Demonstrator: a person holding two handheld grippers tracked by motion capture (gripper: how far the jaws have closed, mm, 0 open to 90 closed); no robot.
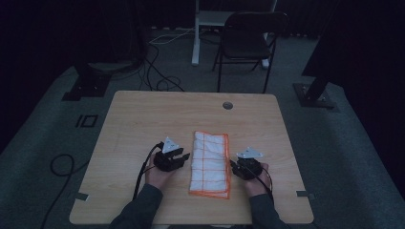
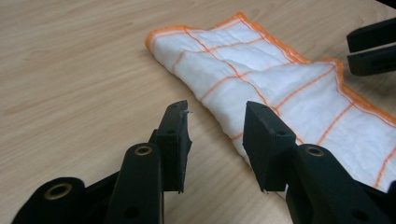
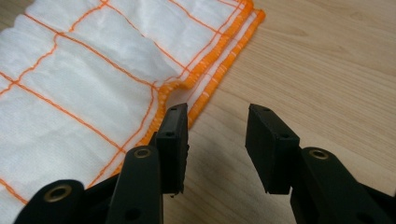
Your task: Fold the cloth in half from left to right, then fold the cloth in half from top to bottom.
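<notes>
A folded white cloth with orange grid lines and orange hem (image 1: 209,163) lies lengthwise in the middle of the wooden table (image 1: 143,114). My left gripper (image 1: 183,155) sits just left of it, open, its jaws at the cloth's folded edge (image 2: 224,123) with nothing between them. My right gripper (image 1: 233,165) rests just right of the cloth, open, its left jaw touching the orange hem (image 3: 205,100). In the left gripper view the right gripper's jaws (image 2: 371,49) show beyond the cloth.
A round cable hole (image 1: 228,105) sits near the table's far edge. A black folding chair (image 1: 246,40) and a white desk leg (image 1: 195,36) stand behind the table. Cables (image 1: 157,76) trail over the carpet. Bare wood lies on both sides of the cloth.
</notes>
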